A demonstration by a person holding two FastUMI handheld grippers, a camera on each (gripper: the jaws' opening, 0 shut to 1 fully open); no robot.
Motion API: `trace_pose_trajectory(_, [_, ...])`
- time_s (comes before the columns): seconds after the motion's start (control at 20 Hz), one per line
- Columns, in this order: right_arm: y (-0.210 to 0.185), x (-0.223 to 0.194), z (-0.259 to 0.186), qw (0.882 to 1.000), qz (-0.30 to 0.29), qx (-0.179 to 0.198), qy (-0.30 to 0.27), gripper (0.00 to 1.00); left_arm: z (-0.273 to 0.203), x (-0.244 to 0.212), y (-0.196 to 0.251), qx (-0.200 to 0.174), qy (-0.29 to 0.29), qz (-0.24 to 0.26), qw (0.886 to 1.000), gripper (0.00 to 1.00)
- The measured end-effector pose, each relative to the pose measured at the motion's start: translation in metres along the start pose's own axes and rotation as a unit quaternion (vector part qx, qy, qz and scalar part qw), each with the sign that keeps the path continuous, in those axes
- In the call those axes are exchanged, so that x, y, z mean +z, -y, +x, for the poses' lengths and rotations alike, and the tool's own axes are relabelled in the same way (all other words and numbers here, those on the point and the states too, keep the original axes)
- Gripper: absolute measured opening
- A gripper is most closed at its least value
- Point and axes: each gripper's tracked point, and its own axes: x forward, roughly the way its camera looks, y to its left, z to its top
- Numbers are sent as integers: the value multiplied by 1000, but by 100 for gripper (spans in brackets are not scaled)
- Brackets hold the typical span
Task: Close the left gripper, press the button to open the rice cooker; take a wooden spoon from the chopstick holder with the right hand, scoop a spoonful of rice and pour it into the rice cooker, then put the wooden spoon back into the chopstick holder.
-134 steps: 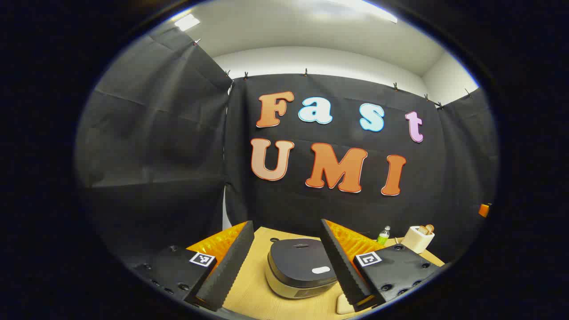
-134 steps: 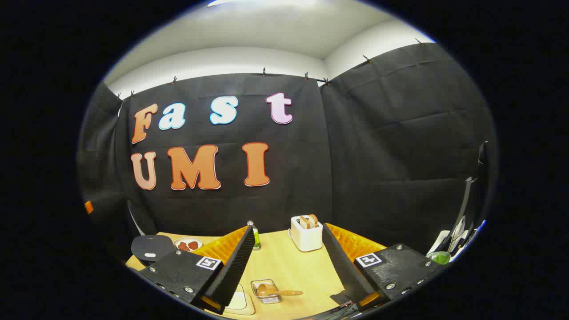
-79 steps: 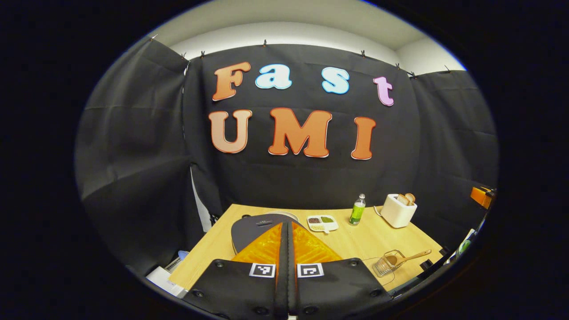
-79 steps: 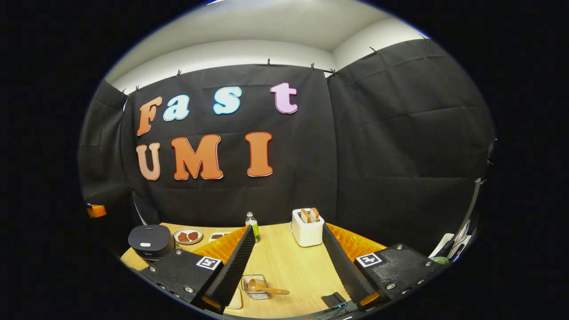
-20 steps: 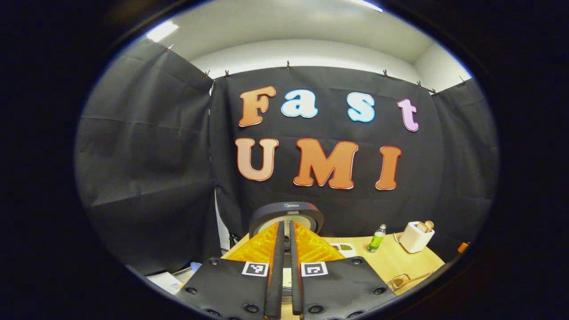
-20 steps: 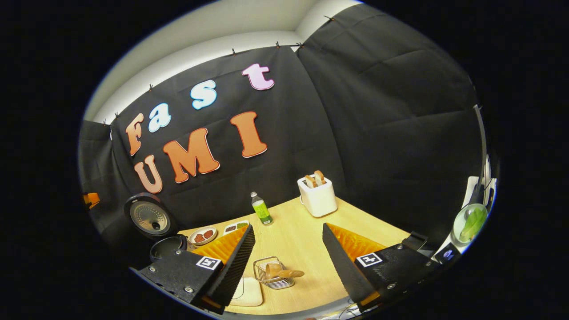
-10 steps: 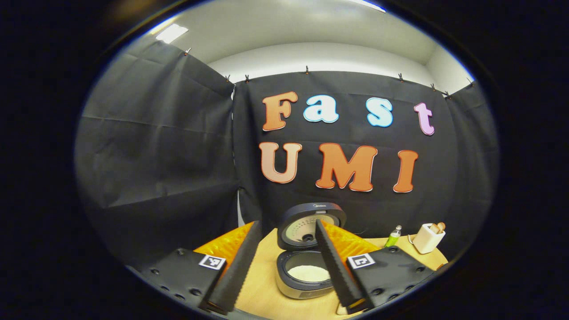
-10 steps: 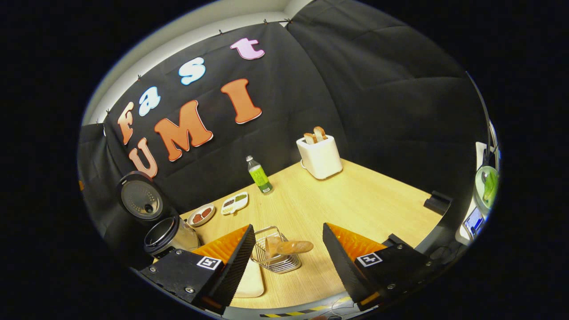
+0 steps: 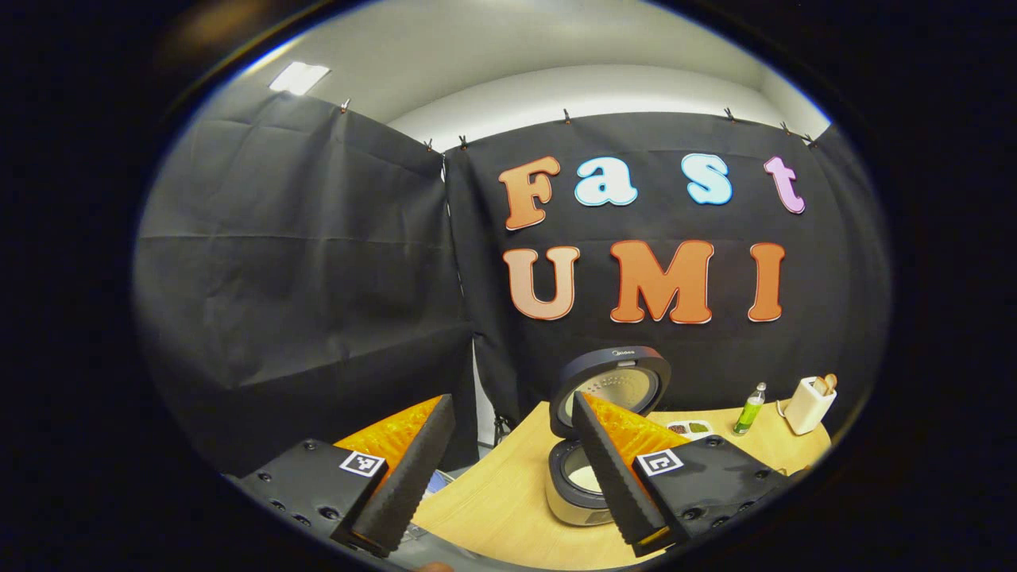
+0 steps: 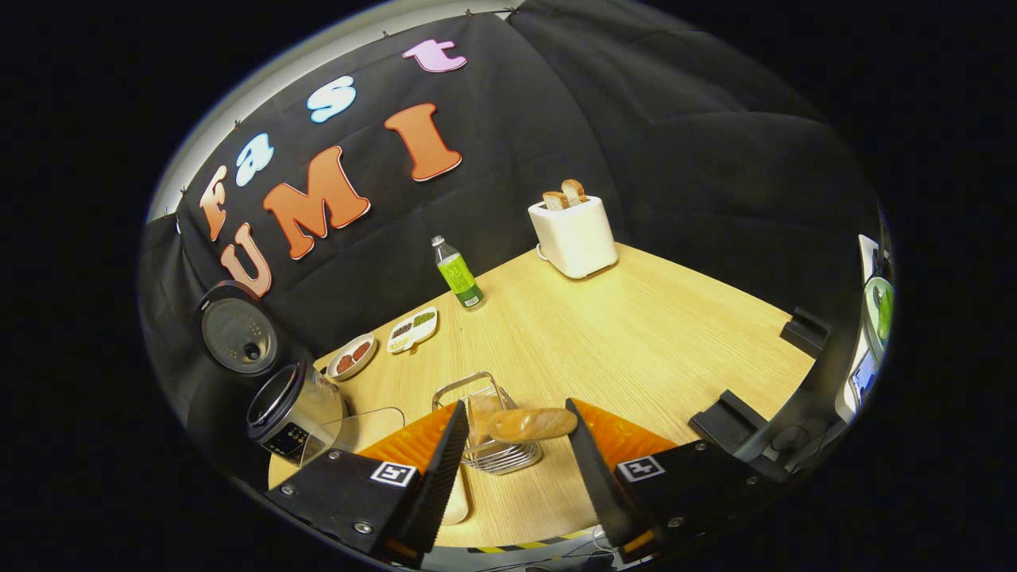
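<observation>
My right gripper (image 10: 508,433) is open w/ the spoon (image 10: 531,423) handle between its fingers, holder (image 10: 477,433) just ahead. Clamp off-centre & the light holder tips. Left gripper (image 9: 508,461) is open; cooker (image 9: 592,445) is open ahead-right.

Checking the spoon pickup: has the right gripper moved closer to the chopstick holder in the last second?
Yes. The right gripper has moved forward and down; the chopstick holder and wooden spoon now sit between its open jaws, no longer ahead of them.

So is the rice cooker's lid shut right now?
No, the lid stands tilted up behind the open pot.
</observation>
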Motion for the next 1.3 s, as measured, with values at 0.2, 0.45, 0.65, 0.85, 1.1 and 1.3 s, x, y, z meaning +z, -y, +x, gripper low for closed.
trace_pose_trajectory(0.2, [-13, 9, 7, 1000, -19, 22, -7, 57, 5, 2, 0, 2, 7, -4, 1000, 97])
trace_pose_trajectory(0.45, [-49, 15, 13, 996, 3, 84, -26, 32, 9, -1, 4, 8, 5, -8, 1000, 97])
trace_pose_trajectory(0.65, [-62, 19, 19, 994, -32, 103, -33, 20, 5, 2, 1, 17, 10, -2, 1000, 97])
trace_pose_trajectory(0.85, [-67, 26, 18, 992, -55, 104, -34, 15, 1, 4, -5, 30, 14, -6, 999, 97])
trace_pose_trajectory(1.1, [-79, 63, -11, 989, -93, 115, 1, 15, -3, -2, -4, 27, 12, -19, 999, 97])
trace_pose_trajectory(1.3, [-106, 97, -42, 984, -109, 138, 39, 15, -3, -9, -4, 17, 9, -27, 999, 98])
